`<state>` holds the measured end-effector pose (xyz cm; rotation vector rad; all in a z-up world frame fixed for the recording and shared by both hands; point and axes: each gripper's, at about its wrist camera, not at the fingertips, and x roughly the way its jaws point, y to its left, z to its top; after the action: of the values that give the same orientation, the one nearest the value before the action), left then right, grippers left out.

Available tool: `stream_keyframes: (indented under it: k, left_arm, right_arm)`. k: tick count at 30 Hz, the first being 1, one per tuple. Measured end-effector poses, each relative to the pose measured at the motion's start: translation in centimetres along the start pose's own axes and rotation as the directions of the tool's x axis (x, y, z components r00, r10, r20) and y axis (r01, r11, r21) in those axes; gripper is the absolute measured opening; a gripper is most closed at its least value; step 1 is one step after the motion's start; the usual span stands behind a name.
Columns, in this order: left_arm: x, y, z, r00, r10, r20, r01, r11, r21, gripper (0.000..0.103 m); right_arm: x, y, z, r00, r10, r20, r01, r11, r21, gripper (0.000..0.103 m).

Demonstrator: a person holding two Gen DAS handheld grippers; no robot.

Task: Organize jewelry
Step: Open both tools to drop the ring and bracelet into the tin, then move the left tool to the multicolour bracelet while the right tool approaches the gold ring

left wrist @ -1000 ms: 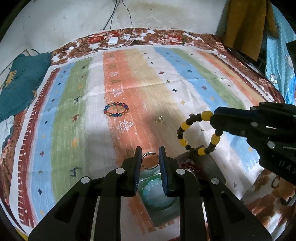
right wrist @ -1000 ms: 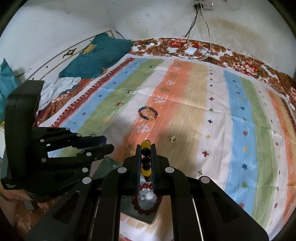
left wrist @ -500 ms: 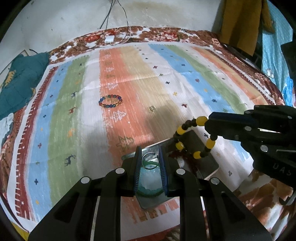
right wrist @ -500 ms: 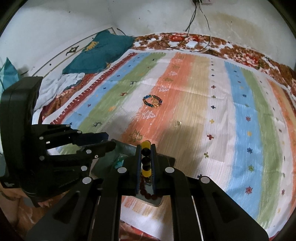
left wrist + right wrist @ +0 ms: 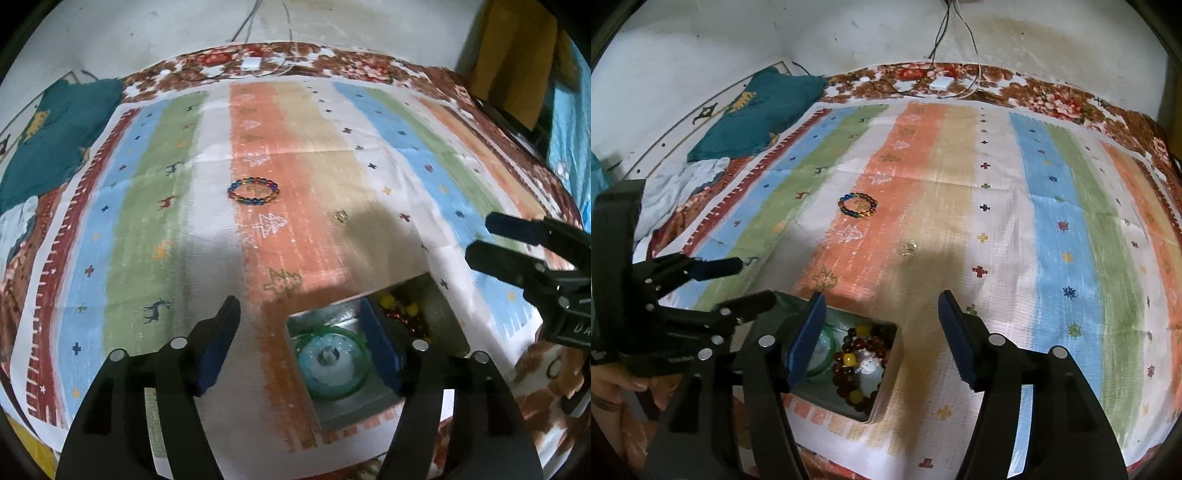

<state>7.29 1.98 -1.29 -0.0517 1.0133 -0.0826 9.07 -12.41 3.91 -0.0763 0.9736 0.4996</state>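
- Left gripper (image 5: pixel 301 343): we log jaws wide and opening; nothing betw. the pads; hangs over the box (image 5: pixel 373 406), grips nothing.
- Right gripper (image 5: pixel 882 332): jaws wide and opening; empty; above the box's right edge.
- Box: we see a green bangle (image 5: pixel 334 360) in the left part; yellow-and-dark bead bracelet (image 5: pixel 855 363) w/ red beads in the right part.
- Multicolour bracelet (image 5: pixel 253 192): on striped cloth (image 5: pixel 140 229), well apart from box; small ring (image 5: pixel 341 216) lies nearer.

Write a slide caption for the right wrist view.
Right gripper opening, empty, above a metal box of beaded bracelets; multicolored bracelet left on the striped cloth.
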Motion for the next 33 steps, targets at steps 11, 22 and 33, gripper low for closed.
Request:
stream_keyframes:
  k: [11, 22, 33]
  left_arm:
    - [1.1, 3.4, 1.5, 1.0, 0.031, -0.001, -0.031, 0.993, -0.114, 0.08]
    - [2.8, 4.6, 3.0, 0.996, 0.085, 0.001, -0.084, 0.989, -0.121, 0.089]
    - [4.1, 5.6, 4.1, 0.995, 0.096, 0.01, -0.094, 0.986, -0.139, 0.097]
  right_arm:
    - [2.6, -0.6, 1.0, 0.998, -0.047, -0.05, 0.046, 0.999, -0.009, 0.077]
    - [3.9, -0.2, 1.9, 0.996, -0.076, -0.038, 0.075, 0.996, -0.038, 0.088]
    - [5.9, -0.6, 2.9, 0.996, -0.071, -0.049, 0.07, 0.997, -0.023, 0.094]
